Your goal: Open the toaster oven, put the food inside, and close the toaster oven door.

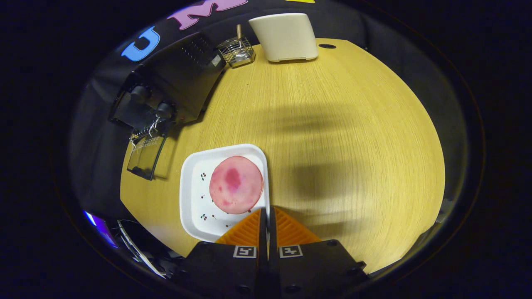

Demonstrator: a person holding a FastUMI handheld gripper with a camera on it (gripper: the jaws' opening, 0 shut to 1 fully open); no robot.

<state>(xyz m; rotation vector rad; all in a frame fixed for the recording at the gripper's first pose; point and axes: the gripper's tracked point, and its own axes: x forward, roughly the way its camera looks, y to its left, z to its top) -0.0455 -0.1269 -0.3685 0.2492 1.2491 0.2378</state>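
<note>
Wooden table [332,137] carries everything. My gripper [268,214] is clenched on the plate [195,195] rim, food [236,185] on top. Plate: stiff, light, slippery; I keep it level. Oven [174,89], door [145,155] down, lies beyond.

Overhead light is falling brightly on the table [332,124], casting soft, blurred shadows across its middle. The fisheye lens is bending the table's edges into curves. The oven [174,87] is sitting dim, showing little detail. The plate [195,195] is glaring white. Focus is staying fairly sharp throughout.
</note>
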